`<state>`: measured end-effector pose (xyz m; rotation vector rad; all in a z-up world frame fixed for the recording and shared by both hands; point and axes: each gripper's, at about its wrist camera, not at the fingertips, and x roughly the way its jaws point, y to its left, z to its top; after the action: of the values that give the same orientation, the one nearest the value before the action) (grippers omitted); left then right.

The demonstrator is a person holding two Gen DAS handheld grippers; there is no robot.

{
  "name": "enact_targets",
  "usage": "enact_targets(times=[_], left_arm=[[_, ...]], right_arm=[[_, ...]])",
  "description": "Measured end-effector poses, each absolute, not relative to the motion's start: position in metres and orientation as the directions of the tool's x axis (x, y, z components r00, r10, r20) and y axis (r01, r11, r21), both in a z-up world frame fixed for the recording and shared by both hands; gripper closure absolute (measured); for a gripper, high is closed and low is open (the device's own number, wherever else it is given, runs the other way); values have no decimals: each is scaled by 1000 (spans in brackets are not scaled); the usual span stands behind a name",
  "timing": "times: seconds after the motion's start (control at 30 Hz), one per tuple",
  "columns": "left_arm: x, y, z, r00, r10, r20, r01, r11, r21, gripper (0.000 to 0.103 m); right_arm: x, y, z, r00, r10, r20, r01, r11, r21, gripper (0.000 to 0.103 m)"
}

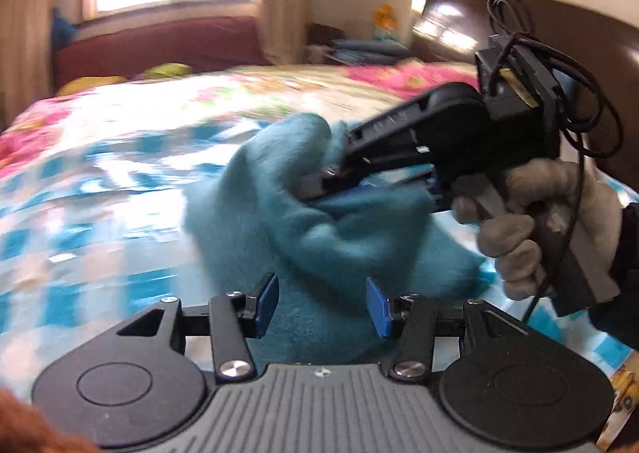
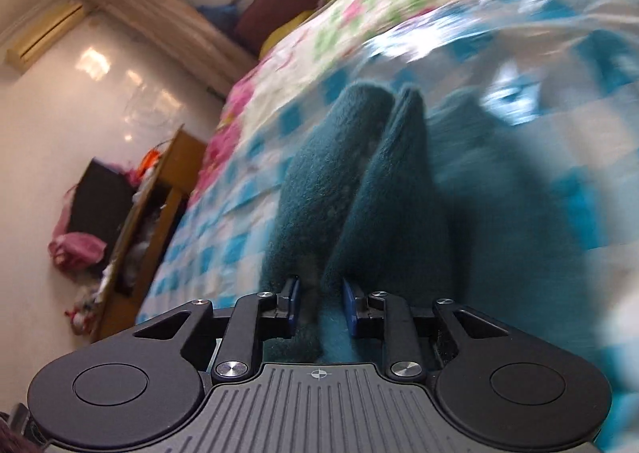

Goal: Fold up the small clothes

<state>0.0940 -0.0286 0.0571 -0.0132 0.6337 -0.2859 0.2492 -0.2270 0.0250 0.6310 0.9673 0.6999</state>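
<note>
Left hand-held gripper [image 1: 322, 303] sits partly open with its blue pads off the teal fleece garment [image 1: 303, 213], which is bunched up above the middle of the bed [image 1: 100, 181]. Right hand-held gripper [image 2: 322, 307], held by a gloved hand [image 1: 531, 221], looks pinched on a fold of that same garment, though everything's pretty blurry.

My right gripper [image 2: 321, 307] has its 2 blue-padded fingers [image 2: 294, 303] closed partway around a fuzzy teal knitted garment [image 2: 351, 181], which rises ahead in 2 thick folds. I can't tell if the pads press it. Below lies the blue-and-white checked floral bedspread [image 2: 519, 65]. A wooden shelf unit [image 2: 159, 193] stands by the white wall.
</note>
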Motion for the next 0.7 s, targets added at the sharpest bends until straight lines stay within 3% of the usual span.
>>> enact_targets(times=[0.07,0.17,0.3,0.47,0.53,0.63,0.7], left_arm=[[78,6,59,794,-180,-581,168,983,-76,51],[58,46,54,798,-67,-599,50,998,-46,50],[48,74,47,805,-27,-593,-24,997,-77,49],[67,73,44,836,-56,-545,-16,992,-126,47],[85,70,32,818,-42,-574,-26,994,-109,47],[111,76,0,726,36,-687,-100,994,-54,47],[112,84,-13,692,35,-721,-115,991,-63,46]], right_arm=[[254,-176,31,311,834,-456,-314,543,779,79],[253,-97,47,228,859,-458,-404,512,758,79],[237,-78,71,260,840,-476,-496,539,681,79],[221,-136,73,458,644,-613,-434,764,478,79],[222,-161,60,511,533,-674,-385,843,375,79],[233,-198,22,514,356,-780,-228,934,276,79],[237,-219,-1,494,264,-828,-137,964,226,85]])
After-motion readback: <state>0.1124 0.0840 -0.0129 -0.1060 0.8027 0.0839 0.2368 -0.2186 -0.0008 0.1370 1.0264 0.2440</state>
